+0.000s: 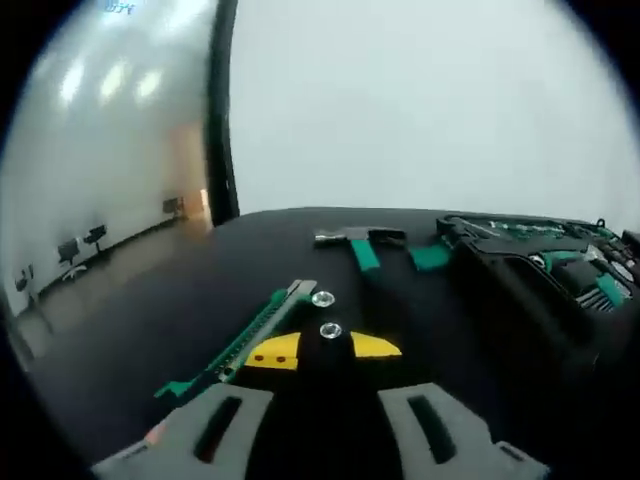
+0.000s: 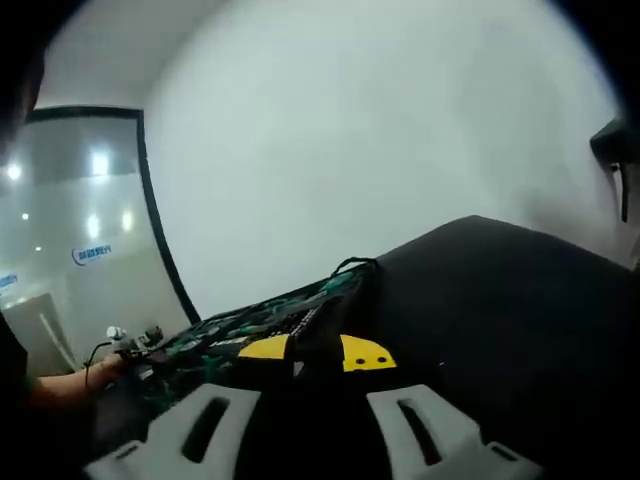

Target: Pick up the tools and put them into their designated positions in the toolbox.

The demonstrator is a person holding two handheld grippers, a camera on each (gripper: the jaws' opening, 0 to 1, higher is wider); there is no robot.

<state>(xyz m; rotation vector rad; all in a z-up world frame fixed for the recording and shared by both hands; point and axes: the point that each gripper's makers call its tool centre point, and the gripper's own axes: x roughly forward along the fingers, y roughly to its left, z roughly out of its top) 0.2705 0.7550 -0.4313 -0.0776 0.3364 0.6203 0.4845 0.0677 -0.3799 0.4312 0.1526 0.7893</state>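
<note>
In the left gripper view, a green and black utility knife (image 1: 240, 340) lies on the black table (image 1: 150, 330), just left of my left gripper (image 1: 325, 350). Its yellow tips stand close together with black between them. A black piece with two silver screws (image 1: 326, 314) sits right at the tips; I cannot tell whether it is held. A hammer (image 1: 355, 242) with a green handle lies farther off. The open toolbox (image 1: 545, 265) stands at the right. In the right gripper view, my right gripper (image 2: 318, 352) points at the toolbox (image 2: 260, 322), tips close together.
A green-handled tool (image 1: 430, 258) lies between the hammer and the toolbox. In the right gripper view a person's hand (image 2: 60, 388) is at the toolbox's left end, with bare black table (image 2: 500, 320) to the right. White wall rises behind the table; chairs (image 1: 80, 242) stand far left.
</note>
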